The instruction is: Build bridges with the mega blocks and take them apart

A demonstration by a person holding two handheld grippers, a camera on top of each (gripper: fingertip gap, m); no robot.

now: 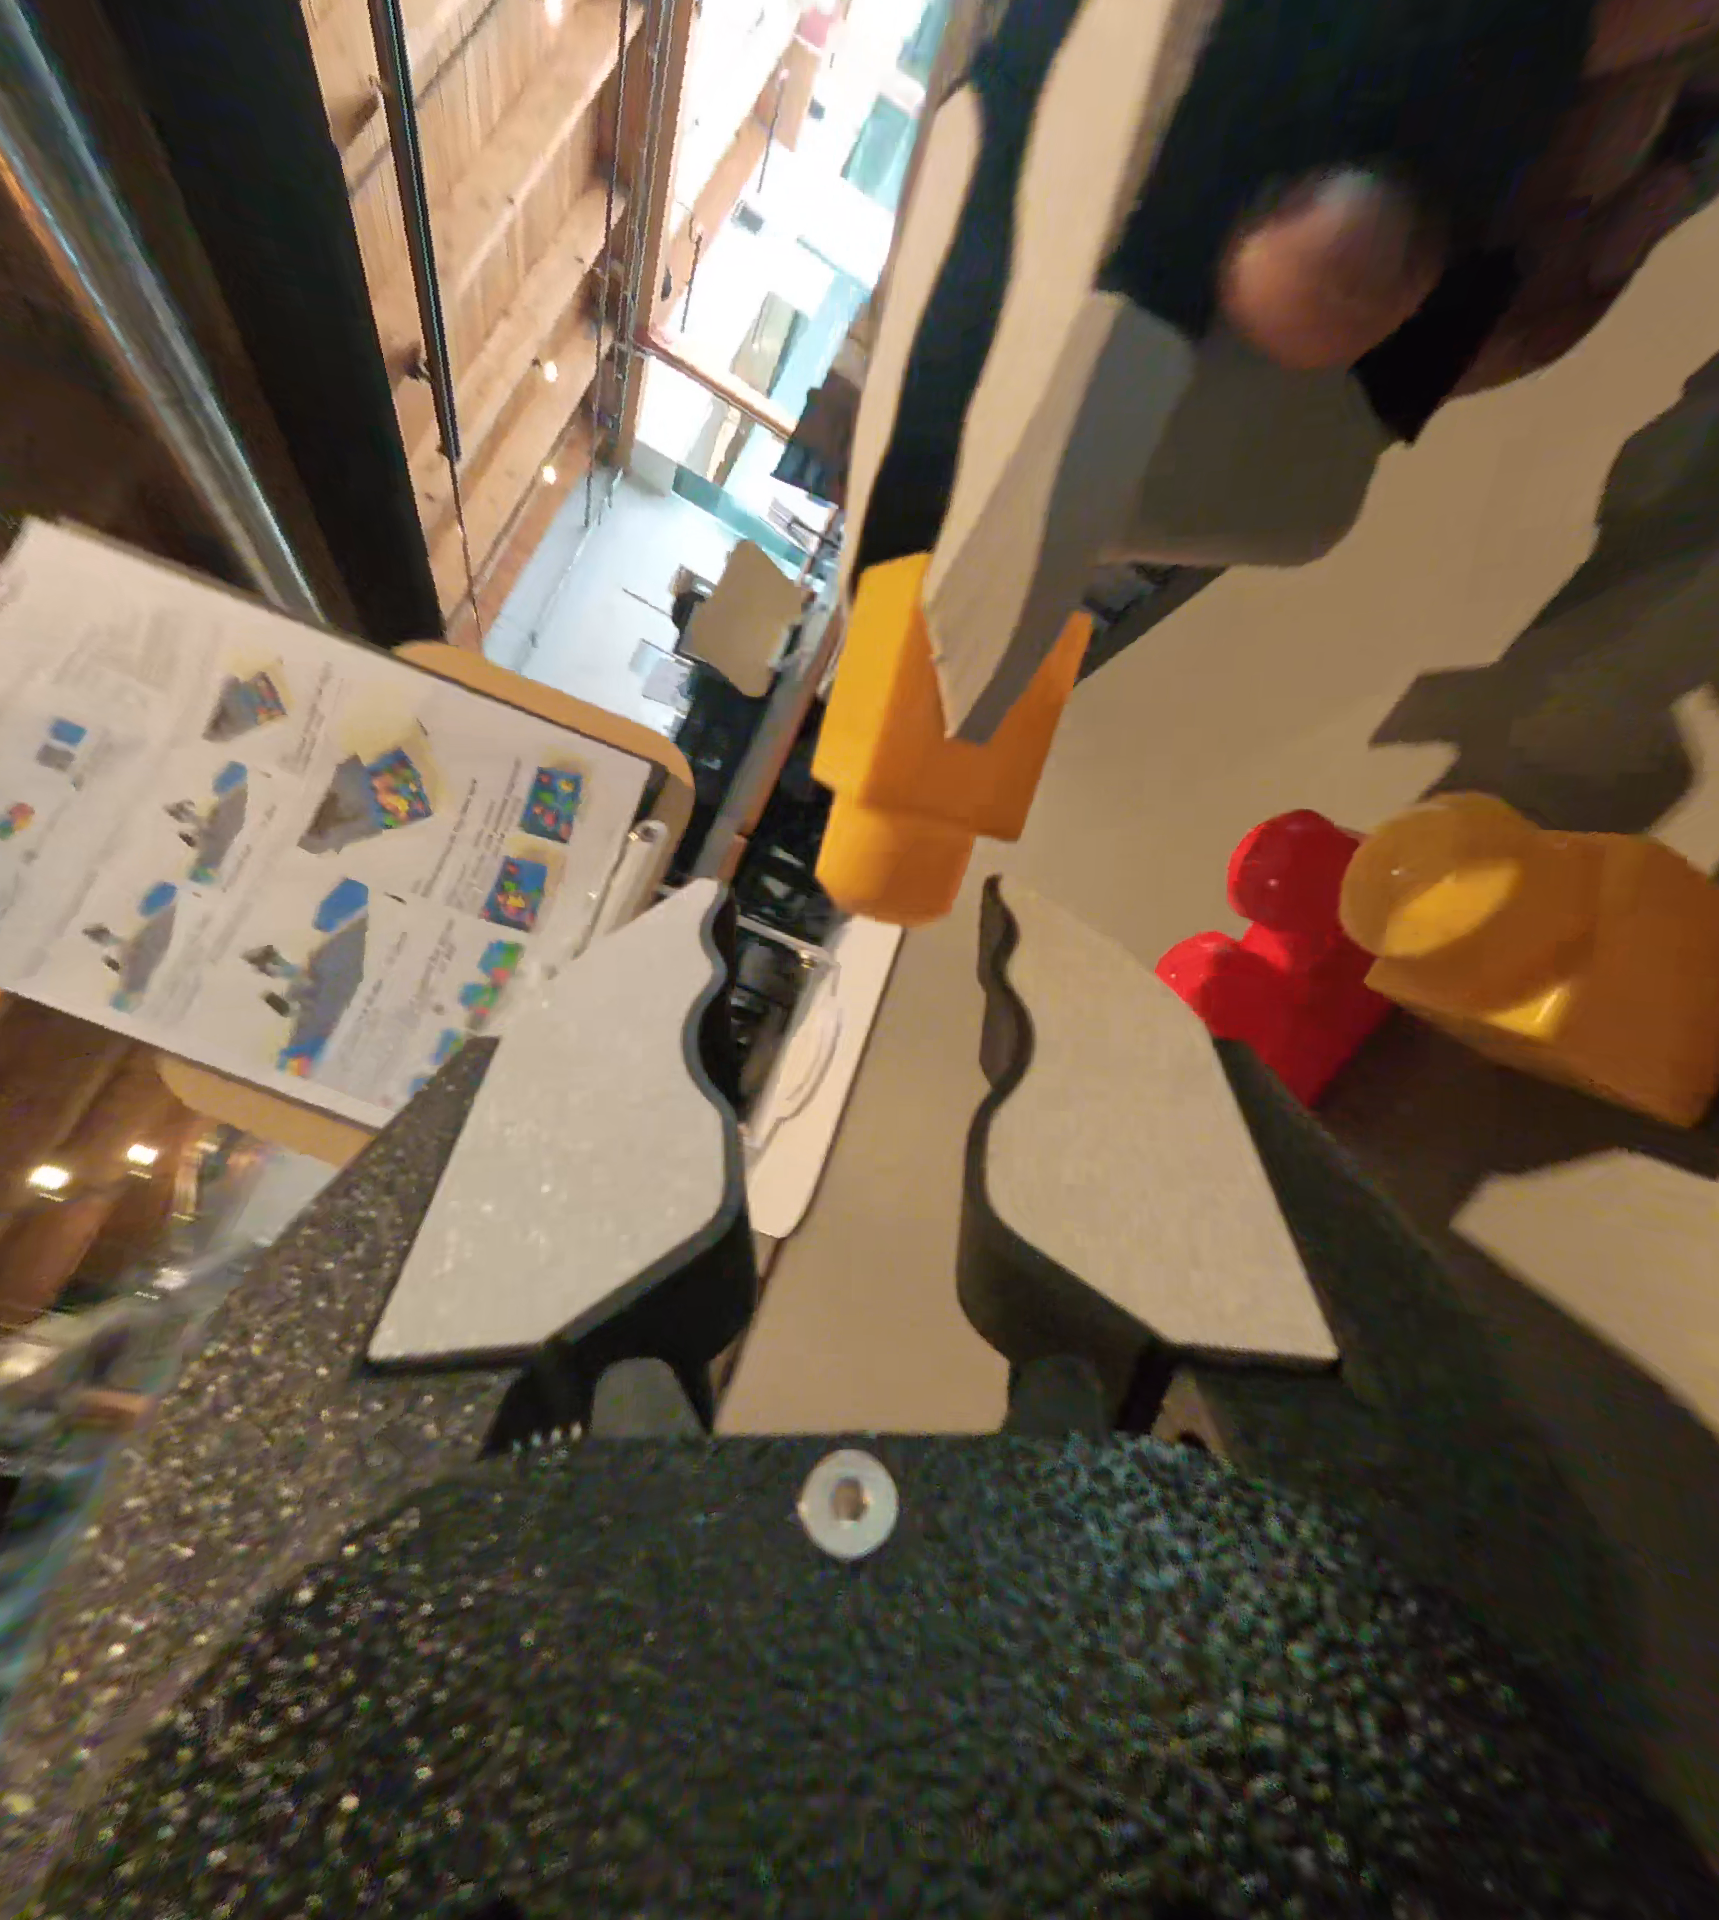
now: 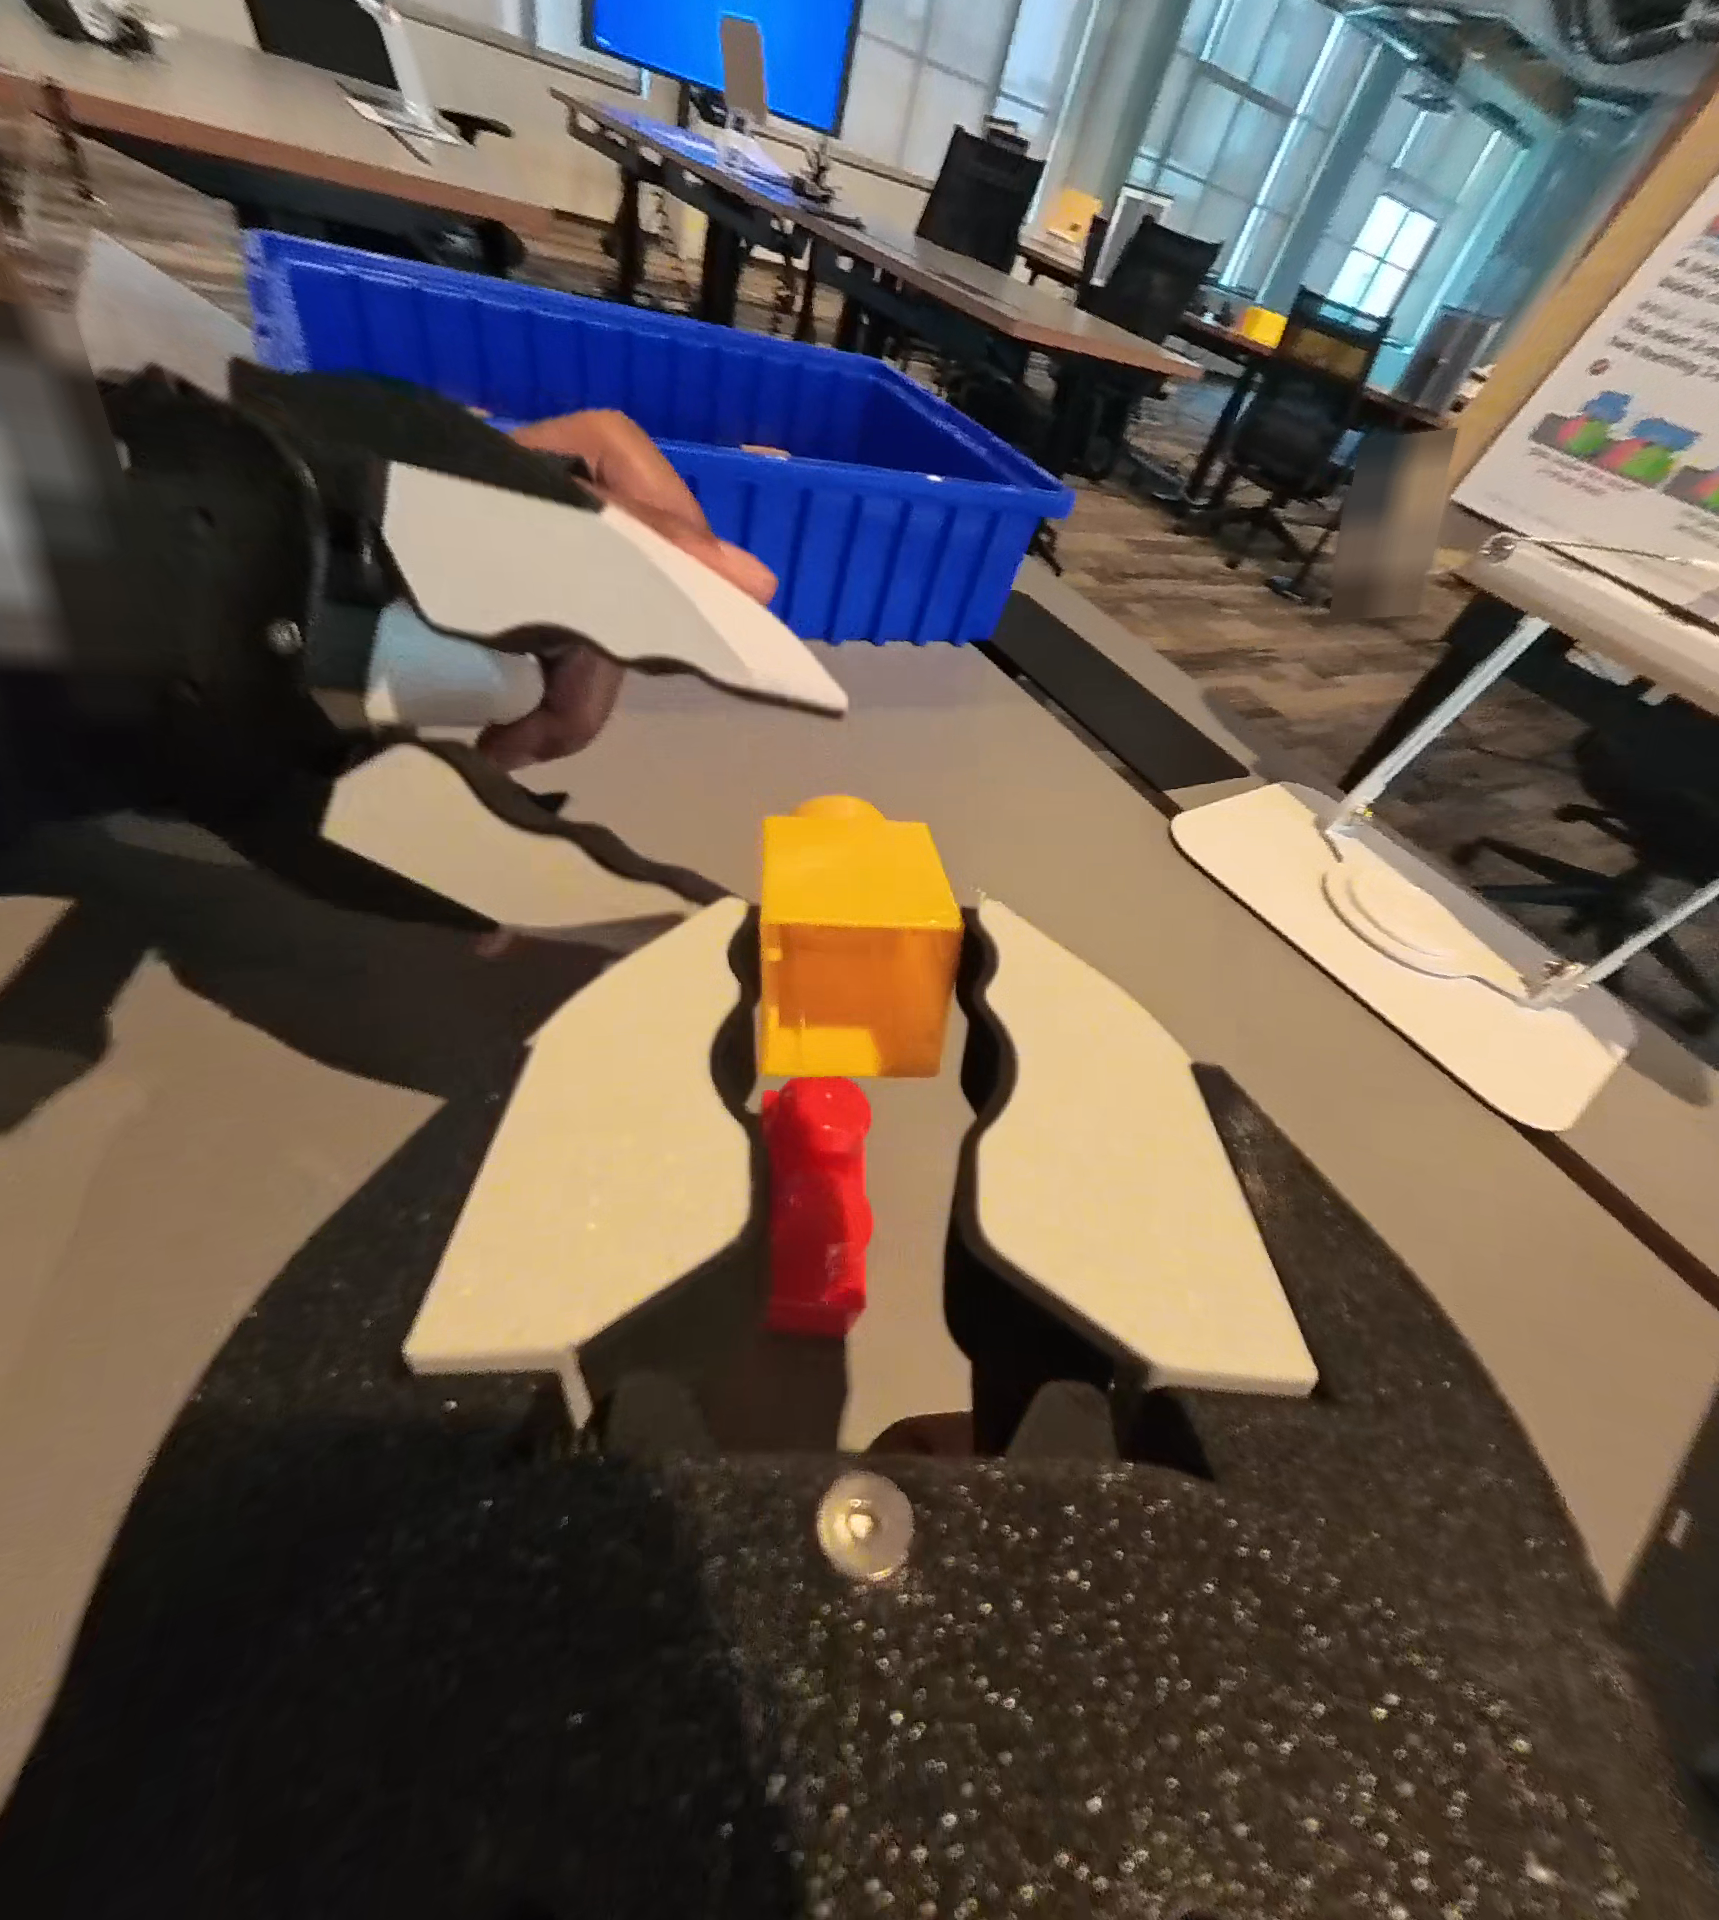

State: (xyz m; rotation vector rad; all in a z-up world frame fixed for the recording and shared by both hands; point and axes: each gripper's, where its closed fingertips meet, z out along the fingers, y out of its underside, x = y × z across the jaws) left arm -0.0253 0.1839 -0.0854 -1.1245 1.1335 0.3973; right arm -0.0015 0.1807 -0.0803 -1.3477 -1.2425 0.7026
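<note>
Holding one yellow block (image 2: 860,956) between its fingers, the right hand-held gripper (image 2: 860,935) is closed to the block's width and carries it above the table (image 2: 211,1143); the block's single stud faces away from the camera and its hollow underside faces back. In the left wrist view the same block (image 1: 922,769) hangs in the air under the far gripper's finger. A red block (image 2: 819,1205) lies on the table below it; a second yellow block (image 1: 1551,956) lies tipped against the red one (image 1: 1270,956). The left hand-held gripper (image 1: 855,935) is partly open and holds nothing.

Handling: these blocks are judged light, rigid, hollow plastic with smooth, somewhat slippery walls; they should tolerate firm pressure. Grip on two opposite flat side walls, clear of the stud and the open base; the rounded stud would likely slip. Whether the red block has two studs cannot be told for certain. A blue bin (image 2: 730,436) stands beyond; an instruction sheet (image 1: 242,810) is propped nearby.
</note>
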